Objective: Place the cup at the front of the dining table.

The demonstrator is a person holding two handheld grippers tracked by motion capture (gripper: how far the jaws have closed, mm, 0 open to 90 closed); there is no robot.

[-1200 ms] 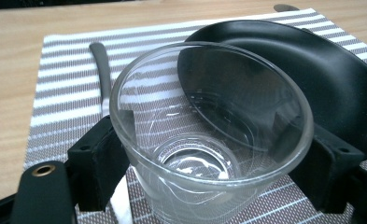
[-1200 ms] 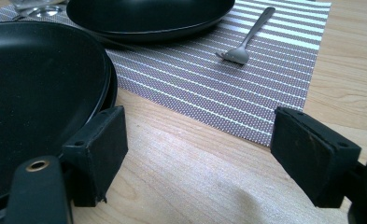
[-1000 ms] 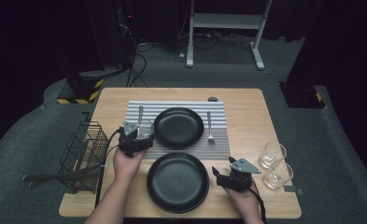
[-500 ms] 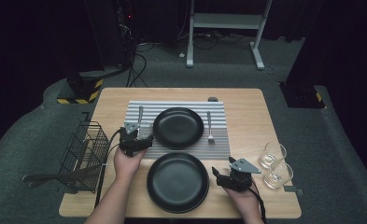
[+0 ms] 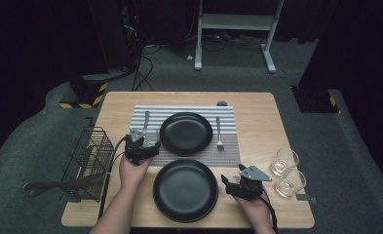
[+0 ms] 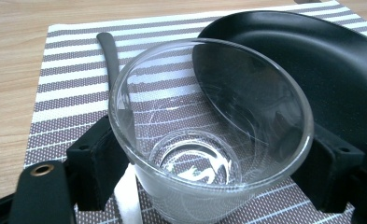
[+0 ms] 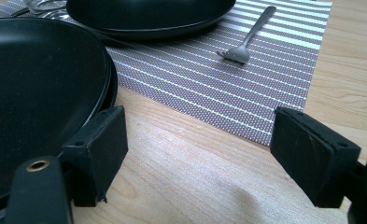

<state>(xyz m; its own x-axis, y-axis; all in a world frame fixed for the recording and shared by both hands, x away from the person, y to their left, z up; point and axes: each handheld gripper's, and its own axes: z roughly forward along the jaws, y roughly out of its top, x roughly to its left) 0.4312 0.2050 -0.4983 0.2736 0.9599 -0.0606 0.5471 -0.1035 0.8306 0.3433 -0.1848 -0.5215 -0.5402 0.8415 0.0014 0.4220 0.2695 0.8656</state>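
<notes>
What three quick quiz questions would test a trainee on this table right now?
1. True or false: the left tongs are clamped on a glass.
2. How many glasses stand at the table's right edge? A) one B) two C) four
3. Fill in: the fork lies on the striped ____, right of the far plate.

Key:
1. True: the jaws press the glass from both sides over the mat.
2. B: two, beside the right tongs, which are open next to the near plate.
3. mat
</notes>
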